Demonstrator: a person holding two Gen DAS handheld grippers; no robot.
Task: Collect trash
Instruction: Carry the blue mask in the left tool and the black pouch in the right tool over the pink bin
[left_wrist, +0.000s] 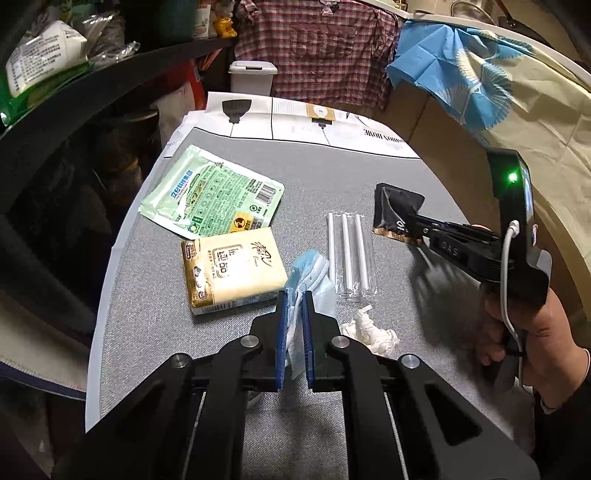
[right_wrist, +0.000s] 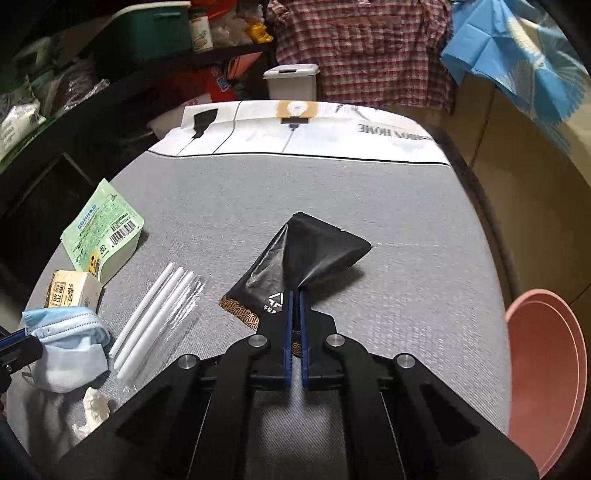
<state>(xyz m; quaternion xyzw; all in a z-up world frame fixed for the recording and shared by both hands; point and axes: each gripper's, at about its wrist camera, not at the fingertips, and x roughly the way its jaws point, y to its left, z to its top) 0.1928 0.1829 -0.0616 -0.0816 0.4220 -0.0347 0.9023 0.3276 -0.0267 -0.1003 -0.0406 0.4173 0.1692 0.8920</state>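
Note:
My left gripper (left_wrist: 294, 299) is shut on a crumpled blue face mask (left_wrist: 308, 273), which also shows at the left of the right wrist view (right_wrist: 64, 343). My right gripper (right_wrist: 295, 299) is shut on a black snack packet (right_wrist: 303, 254) with a gold pattern and holds it just above the grey table; in the left wrist view the packet (left_wrist: 397, 210) hangs from that gripper (left_wrist: 421, 229). A crumpled white tissue (left_wrist: 369, 334) lies beside my left fingers and shows again in the right wrist view (right_wrist: 92, 410).
On the grey table (right_wrist: 332, 192) lie a green wet-wipe pack (left_wrist: 210, 192), a beige tissue pack (left_wrist: 232, 269) and wrapped white straws (left_wrist: 349, 251). A pink bin (right_wrist: 546, 369) stands at the right edge. A white lidded bin (left_wrist: 253, 75) stands beyond the far edge.

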